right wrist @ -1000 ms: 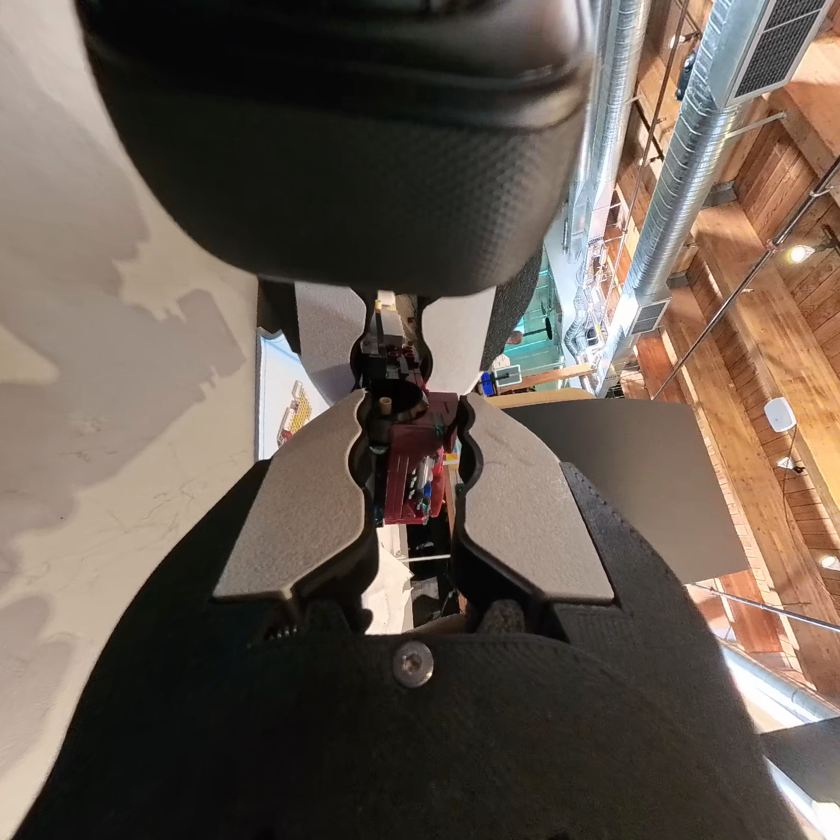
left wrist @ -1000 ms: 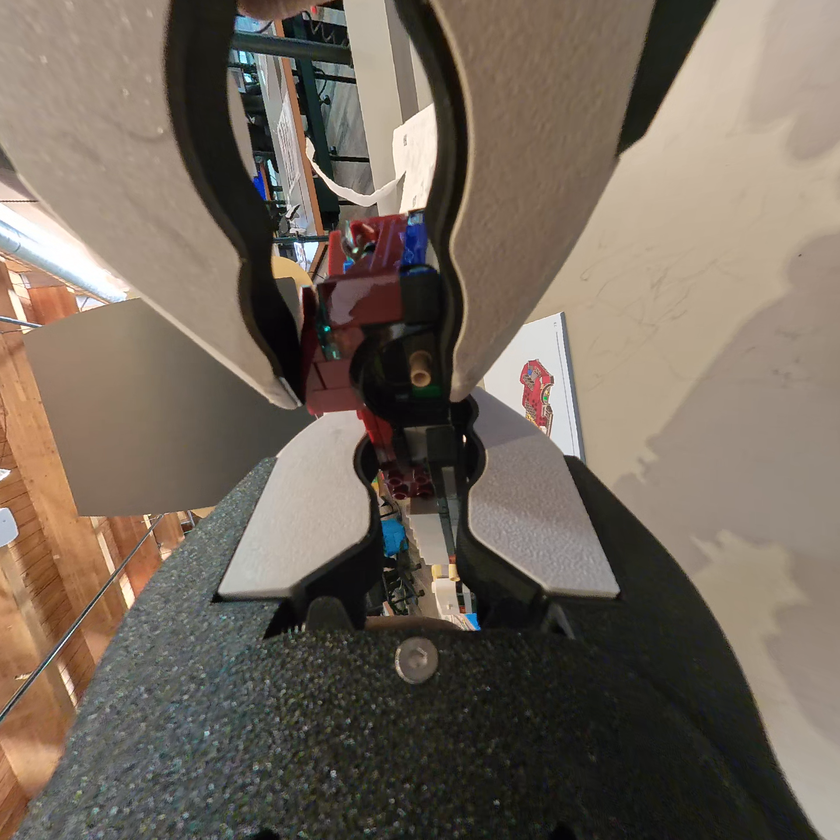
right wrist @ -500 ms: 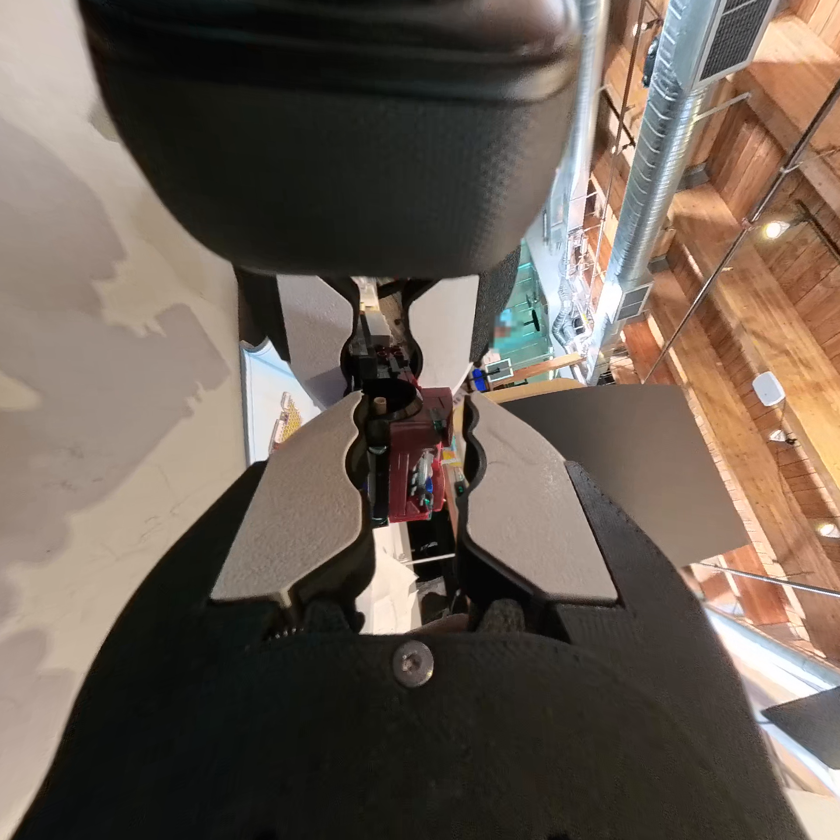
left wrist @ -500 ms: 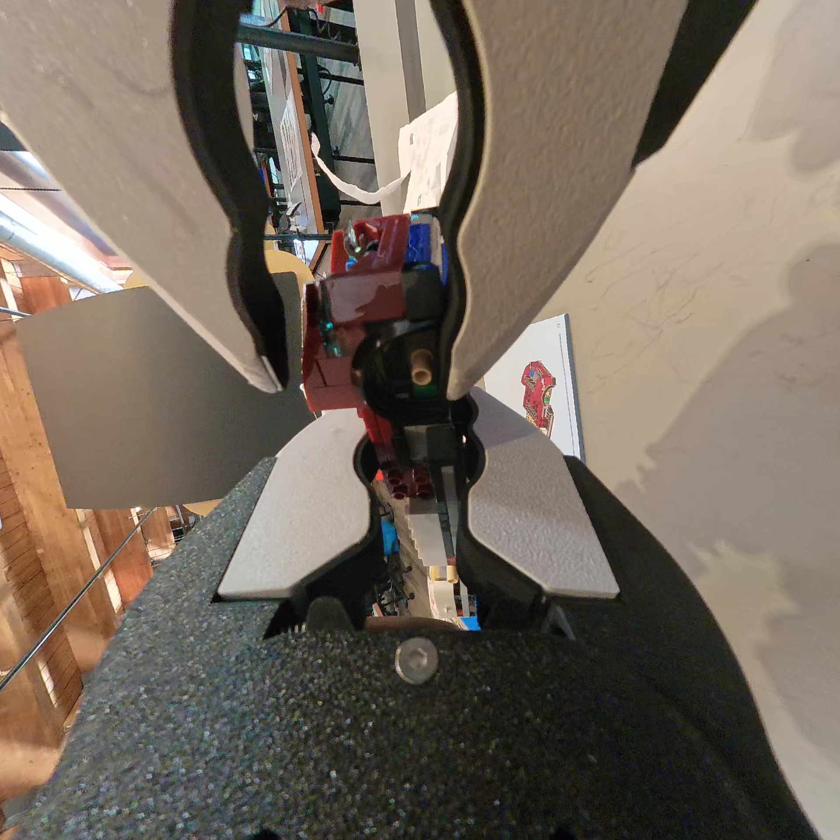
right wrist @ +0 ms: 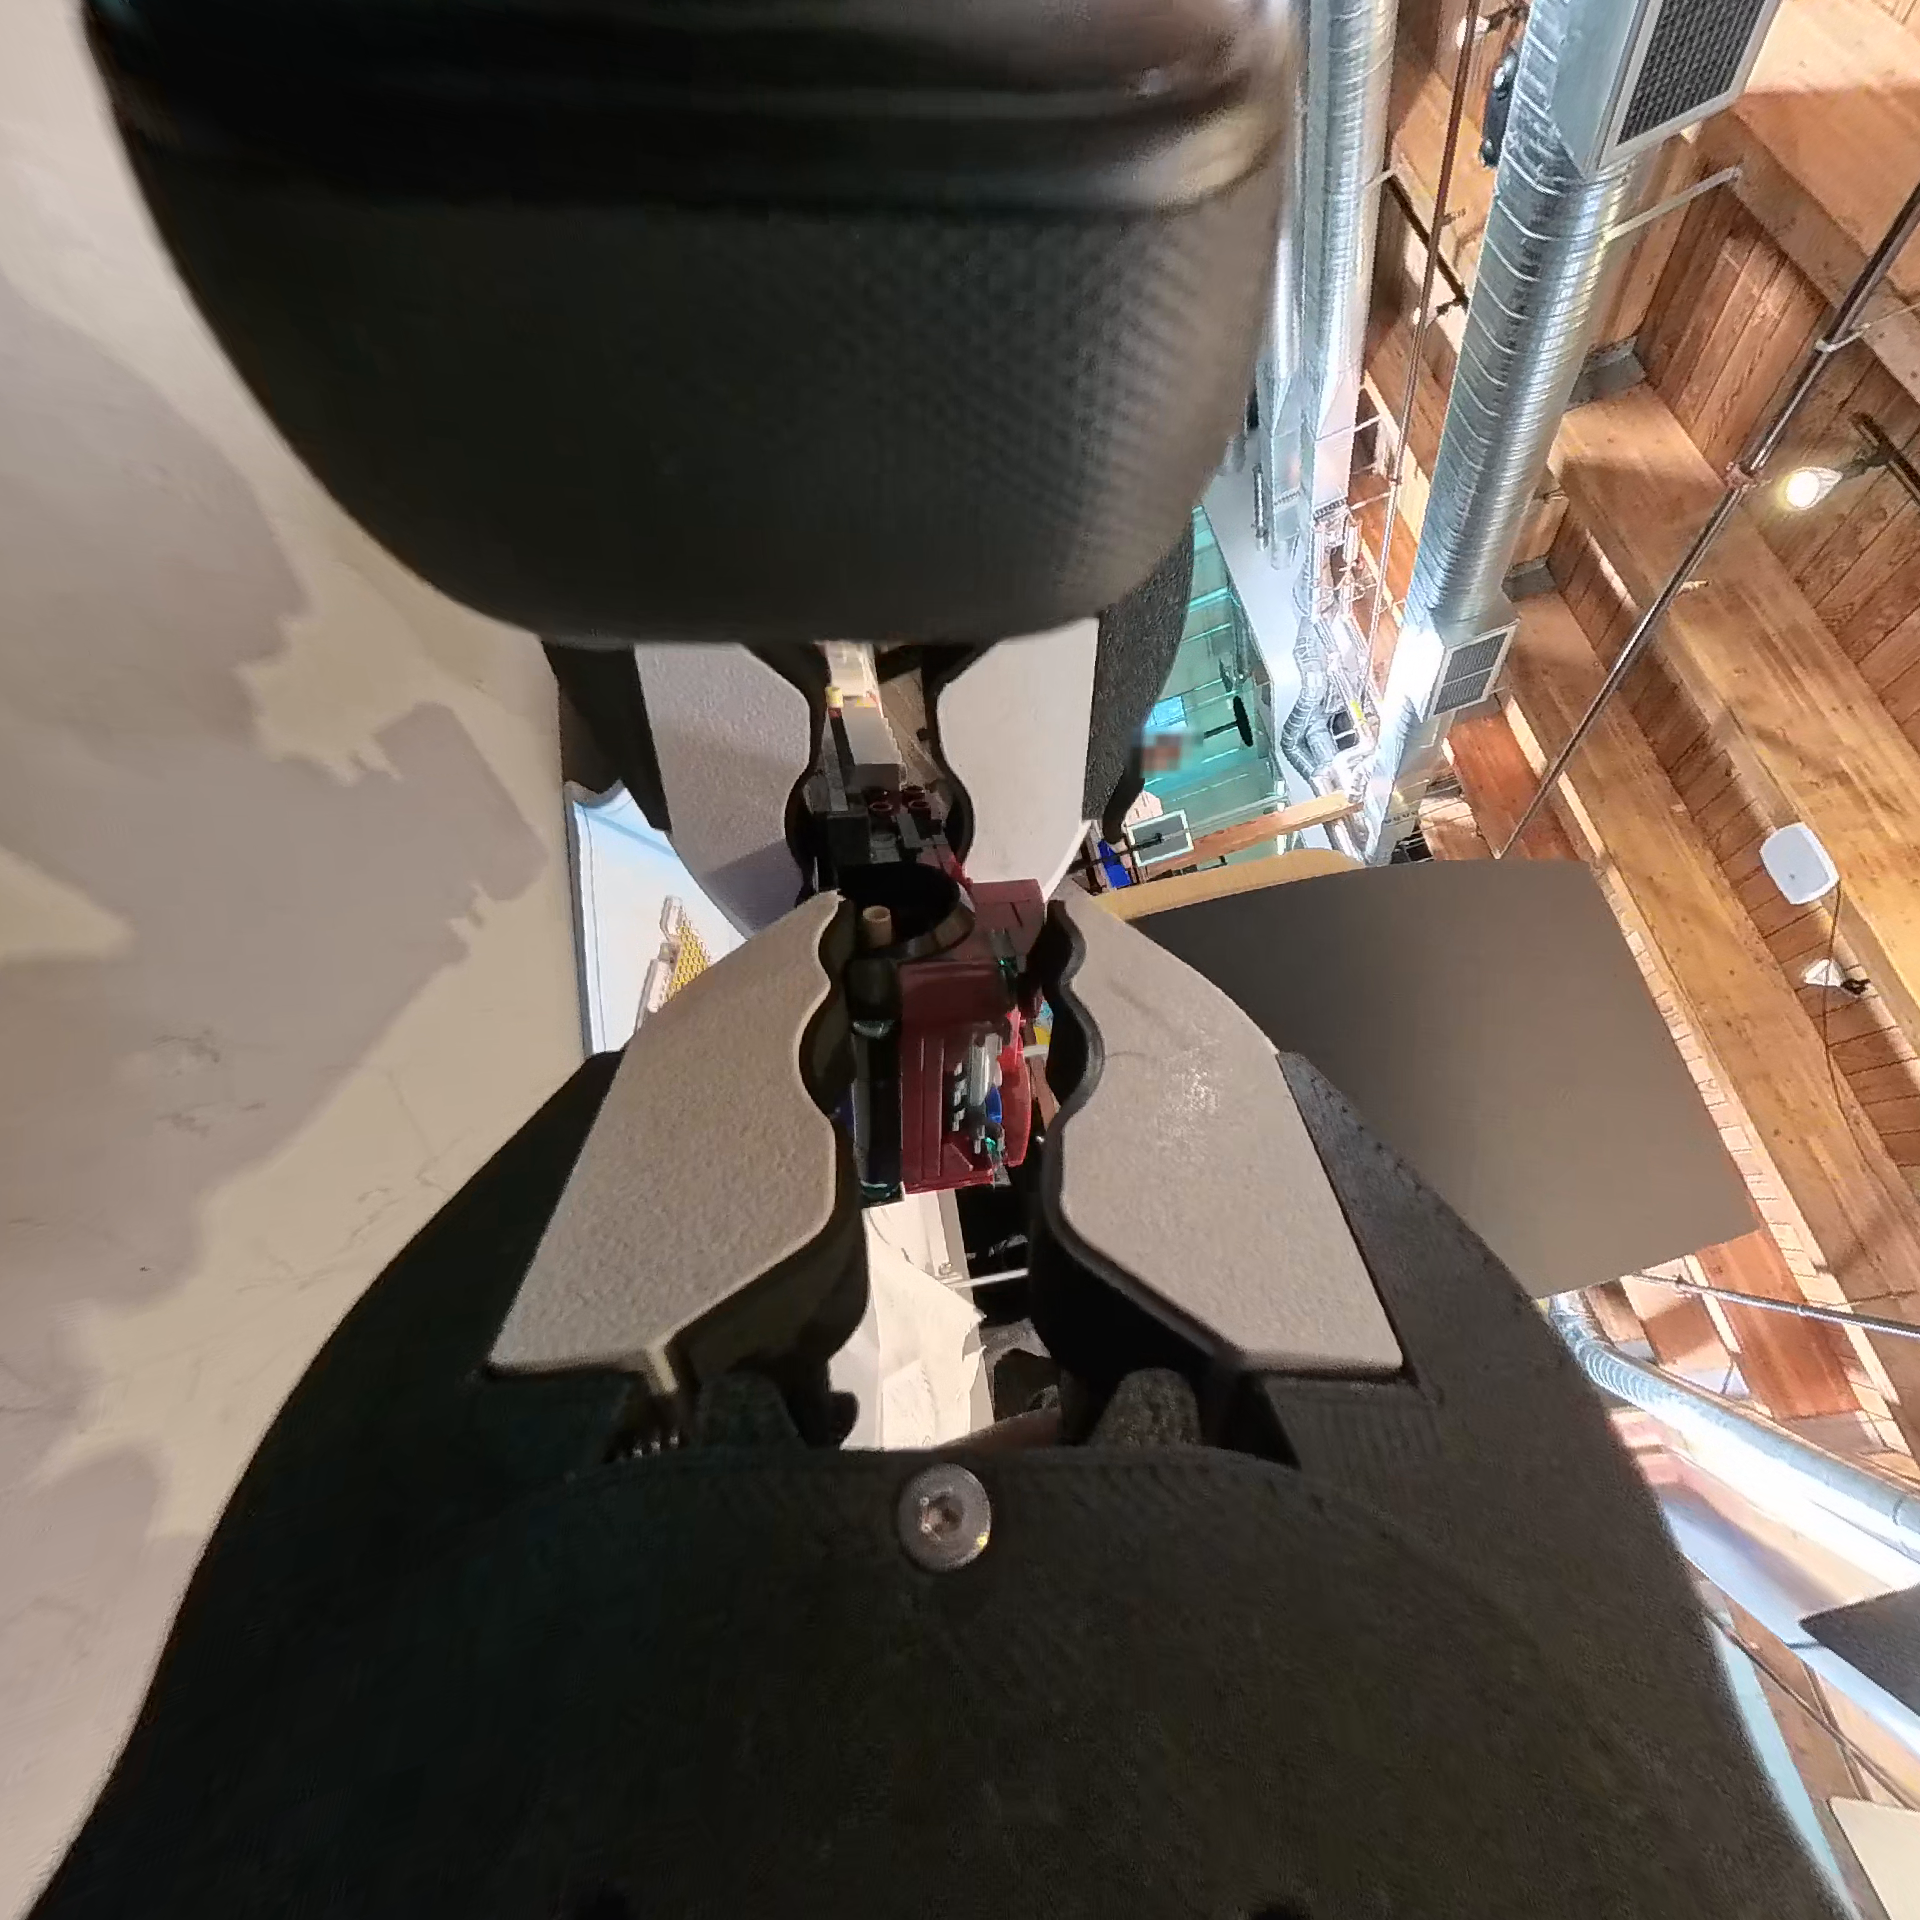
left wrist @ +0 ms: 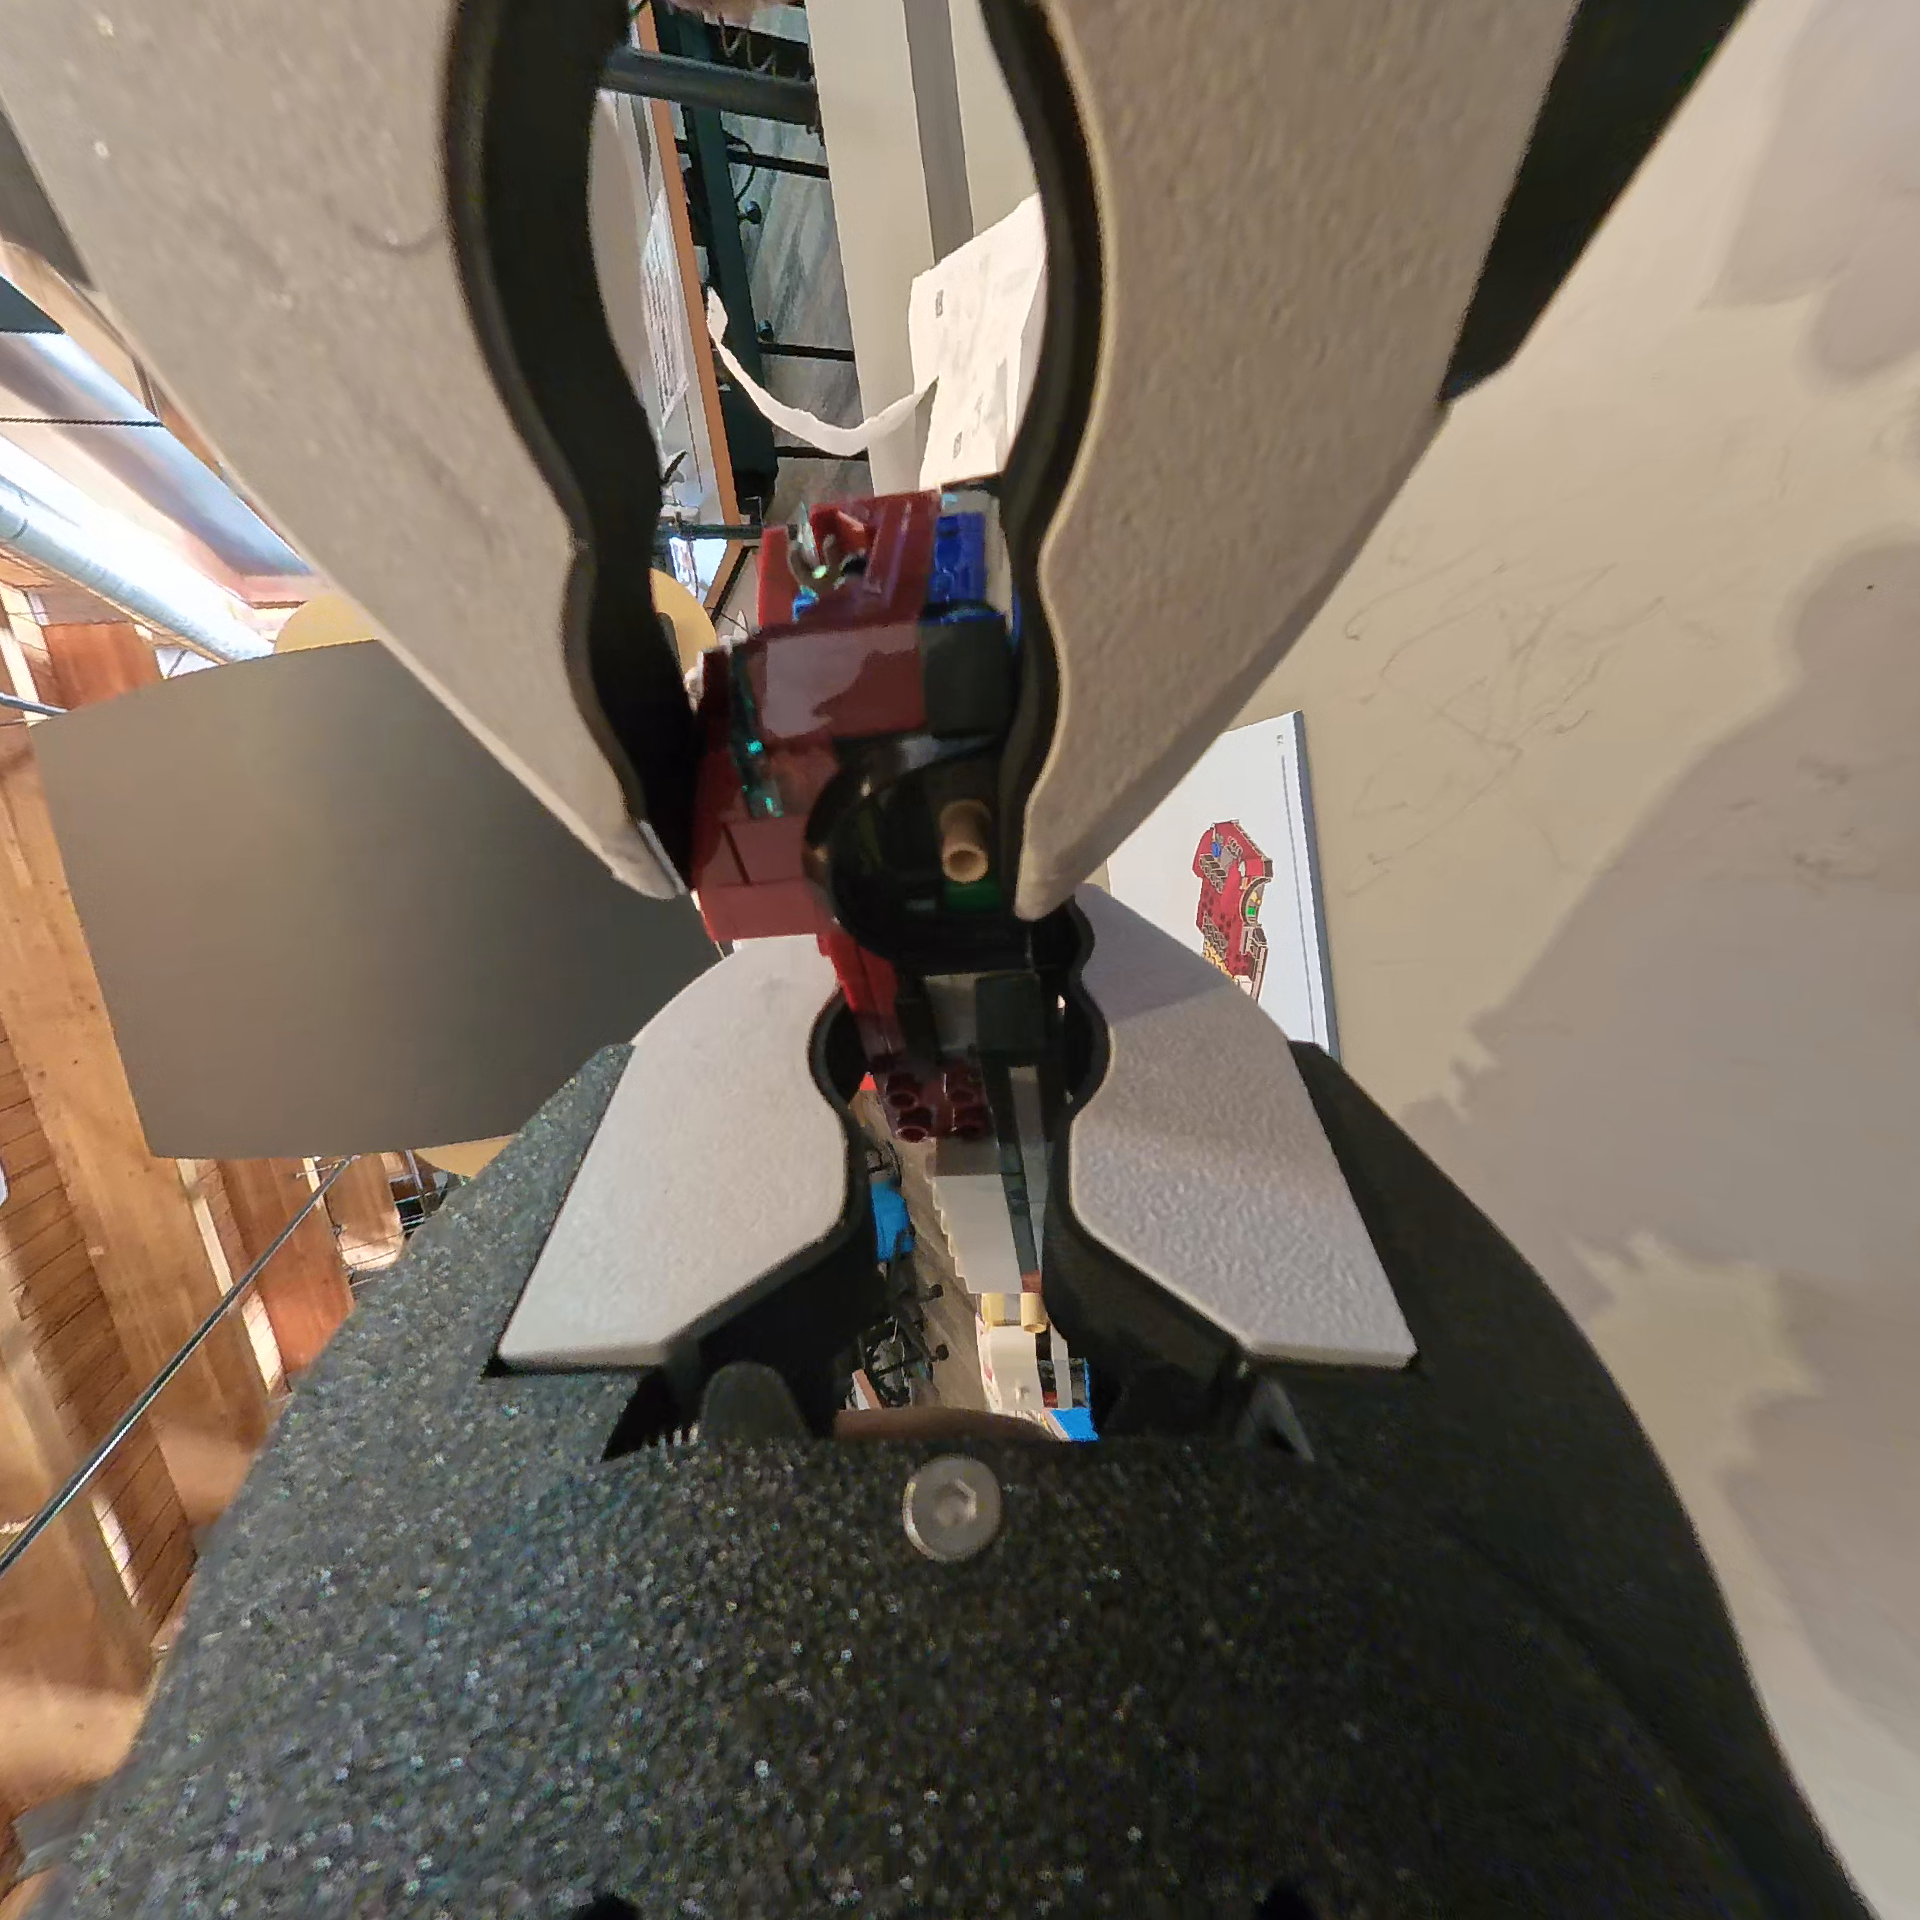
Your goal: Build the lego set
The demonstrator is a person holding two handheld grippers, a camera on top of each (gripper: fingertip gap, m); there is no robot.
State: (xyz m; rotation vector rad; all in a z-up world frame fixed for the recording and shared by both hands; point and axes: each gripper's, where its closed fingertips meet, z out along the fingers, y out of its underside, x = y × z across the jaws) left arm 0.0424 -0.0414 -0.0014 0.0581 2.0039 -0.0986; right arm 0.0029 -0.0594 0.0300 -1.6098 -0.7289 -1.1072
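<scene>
A toy brick model, dark red (left wrist: 831, 707) with a black round part and a grey and black end (left wrist: 977, 1174), hangs in the air between my two grippers, which face each other. My left gripper (left wrist: 951, 997) is shut on the grey and black end. My right gripper (left wrist: 842, 883) comes in from the top of the left wrist view and clamps the dark red end. In the right wrist view my right gripper (right wrist: 945, 925) has both pads against the dark red block (right wrist: 951, 1049). The left gripper (right wrist: 883, 831) holds the far end there.
A white table top (left wrist: 1558, 623) lies to one side, with an open instruction booklet (left wrist: 1236, 894) on it, also in the right wrist view (right wrist: 623, 935). A dark grey board (left wrist: 312, 883) stands on the other side. Wooden walls and metal ducts (right wrist: 1507, 364) lie beyond. The left gripper's tips are roughly 5 centimeters from the right gripper's.
Half a second ago one right finger stood slightly off the dark red end; now it presses on it again. Both grippers and the model have barely shifted.
</scene>
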